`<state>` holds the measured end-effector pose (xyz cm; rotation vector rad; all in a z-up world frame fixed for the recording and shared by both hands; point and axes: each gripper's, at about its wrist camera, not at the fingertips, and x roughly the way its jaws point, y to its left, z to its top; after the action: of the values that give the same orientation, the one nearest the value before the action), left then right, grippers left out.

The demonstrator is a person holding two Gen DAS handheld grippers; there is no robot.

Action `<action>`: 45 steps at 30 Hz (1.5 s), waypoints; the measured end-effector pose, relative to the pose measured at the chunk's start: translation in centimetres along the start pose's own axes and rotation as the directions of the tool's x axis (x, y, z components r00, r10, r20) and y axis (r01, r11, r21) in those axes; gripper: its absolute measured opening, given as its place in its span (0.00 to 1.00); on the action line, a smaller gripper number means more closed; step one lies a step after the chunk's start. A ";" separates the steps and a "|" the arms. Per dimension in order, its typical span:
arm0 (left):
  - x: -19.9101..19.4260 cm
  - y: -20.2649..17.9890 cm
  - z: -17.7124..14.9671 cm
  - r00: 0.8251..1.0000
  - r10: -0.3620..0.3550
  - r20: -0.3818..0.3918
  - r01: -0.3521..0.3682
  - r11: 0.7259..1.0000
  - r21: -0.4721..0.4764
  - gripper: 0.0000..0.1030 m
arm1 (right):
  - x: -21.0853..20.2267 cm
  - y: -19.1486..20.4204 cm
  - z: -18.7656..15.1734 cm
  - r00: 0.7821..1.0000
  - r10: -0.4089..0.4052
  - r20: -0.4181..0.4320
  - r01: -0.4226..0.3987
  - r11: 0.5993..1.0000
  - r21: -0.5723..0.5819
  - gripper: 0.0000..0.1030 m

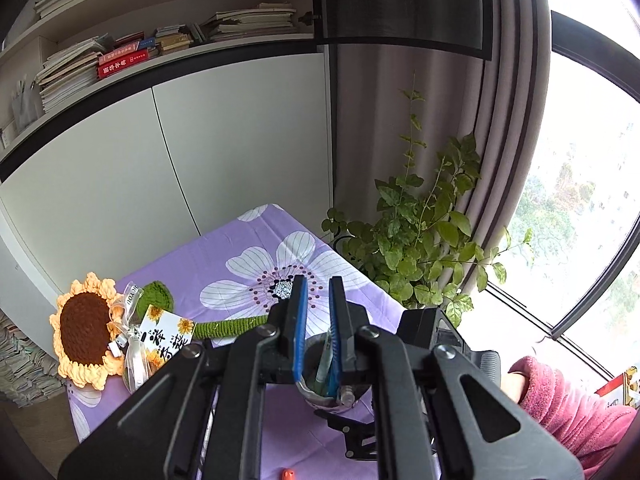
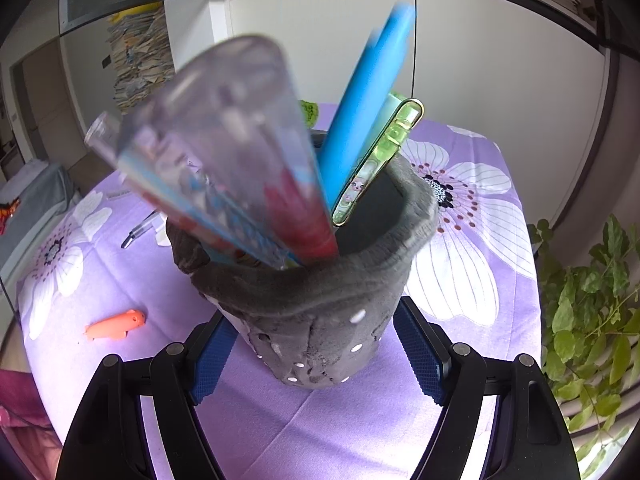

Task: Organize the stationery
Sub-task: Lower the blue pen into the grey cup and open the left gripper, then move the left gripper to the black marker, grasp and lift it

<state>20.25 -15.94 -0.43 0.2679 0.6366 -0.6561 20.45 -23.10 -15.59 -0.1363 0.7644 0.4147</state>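
Holding the grey pen cup (image 2: 320, 320), the right gripper (image 2: 316, 352) steadies it; left gripper (image 1: 319, 292) nearly closed, empty. Orange piece (image 2: 116, 325) and pen (image 2: 138, 232) remain at frame left.

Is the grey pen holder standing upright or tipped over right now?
Upright. The grey pen holder sits base down on the purple cloth, mouth facing up, with the blue pen and ruler standing inside it.

Both the left gripper (image 1: 319, 304) and right gripper (image 2: 316, 354) have matte black angular linkage arms with round silver screws and textured blue pads, while behind the fingers shows a fuzzy pink fleece sleeve (image 1: 568, 404).
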 end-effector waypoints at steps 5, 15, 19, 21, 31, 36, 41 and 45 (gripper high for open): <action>1.6 0.7 -1.1 0.998 -0.009 -0.054 0.008 1.000 -0.020 0.09 | 0.0 -0.3 0.0 1.000 0.003 -0.002 -0.003 1.000 0.005 0.77; 2.4 7.8 -3.5 0.987 0.084 -0.139 -0.113 0.968 -0.222 0.15 | 0.1 -0.4 0.1 1.000 0.005 -0.008 -0.005 1.000 0.004 0.77; 4.8 10.1 -5.4 0.970 0.086 -0.226 -0.151 0.945 -0.289 0.22 | 0.1 -0.4 0.0 1.000 0.005 -0.009 -0.005 1.000 0.004 0.77; 6.6 10.9 -6.1 0.958 0.074 -0.277 -0.162 0.937 -0.309 0.26 | 0.2 -0.4 0.0 1.000 0.004 -0.014 -0.004 1.000 0.004 0.77; 14.8 14.1 -7.2 0.895 0.107 -0.432 -0.274 0.897 -0.346 0.29 | 0.4 -0.3 0.2 1.000 0.006 -0.017 -0.006 1.000 0.005 0.77; 16.8 14.7 -7.4 0.878 0.125 -0.462 -0.307 0.888 -0.342 0.29 | 0.5 -0.6 0.4 1.000 0.014 -0.023 -0.014 1.000 0.006 0.77; 18.1 15.1 -7.5 0.869 0.120 -0.480 -0.313 0.885 -0.345 0.29 | 0.8 -0.7 0.6 0.999 0.017 -0.032 -0.017 1.000 0.008 0.77; 18.4 14.9 -7.4 0.870 0.142 -0.472 -0.317 0.894 -0.315 0.25 | 0.9 -0.8 0.9 0.999 0.016 -0.036 -0.016 1.000 0.009 0.77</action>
<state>37.64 -10.25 -17.17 0.1199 1.1328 -0.2173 21.96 -23.26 -15.56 -0.1299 0.8031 0.4246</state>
